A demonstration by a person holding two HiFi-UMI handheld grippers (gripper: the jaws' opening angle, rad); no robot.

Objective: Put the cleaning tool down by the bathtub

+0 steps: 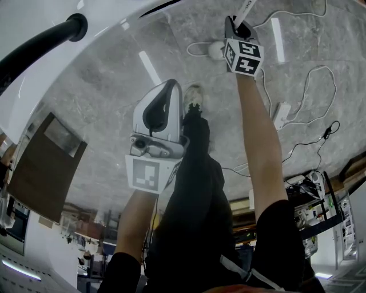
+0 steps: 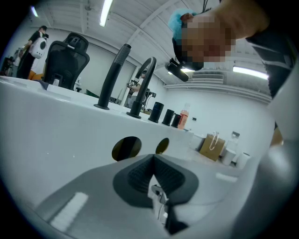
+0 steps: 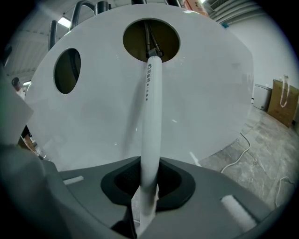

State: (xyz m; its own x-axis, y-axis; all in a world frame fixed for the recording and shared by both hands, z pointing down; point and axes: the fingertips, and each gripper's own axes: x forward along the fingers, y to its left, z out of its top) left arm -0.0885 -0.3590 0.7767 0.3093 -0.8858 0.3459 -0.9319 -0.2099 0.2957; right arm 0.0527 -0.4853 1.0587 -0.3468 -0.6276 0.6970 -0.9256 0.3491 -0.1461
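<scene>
The cleaning tool's white handle (image 3: pixel 152 116) runs up from my right gripper (image 3: pixel 148 179), whose jaws are shut on it. The handle's far end reaches a round hole (image 3: pixel 151 39) in the white bathtub's outer wall (image 3: pixel 201 93). In the head view the right gripper (image 1: pixel 243 51) is held out at arm's length with the handle (image 1: pixel 245 10) poking past the top edge. My left gripper (image 1: pixel 154 137) is held closer to the body. Its jaws (image 2: pixel 153 175) are shut with nothing between them, and it faces the tub wall (image 2: pixel 56 135). The tool's working end is hidden.
Black faucets (image 2: pixel 112 77) and dark bottles (image 2: pixel 163 114) stand on the tub rim. White cables (image 1: pixel 309 86) and a power strip (image 1: pixel 281 114) lie on the grey stone floor. A brown paper bag (image 3: pixel 280 100) stands beyond the tub. A brown board (image 1: pixel 43 166) lies on the floor.
</scene>
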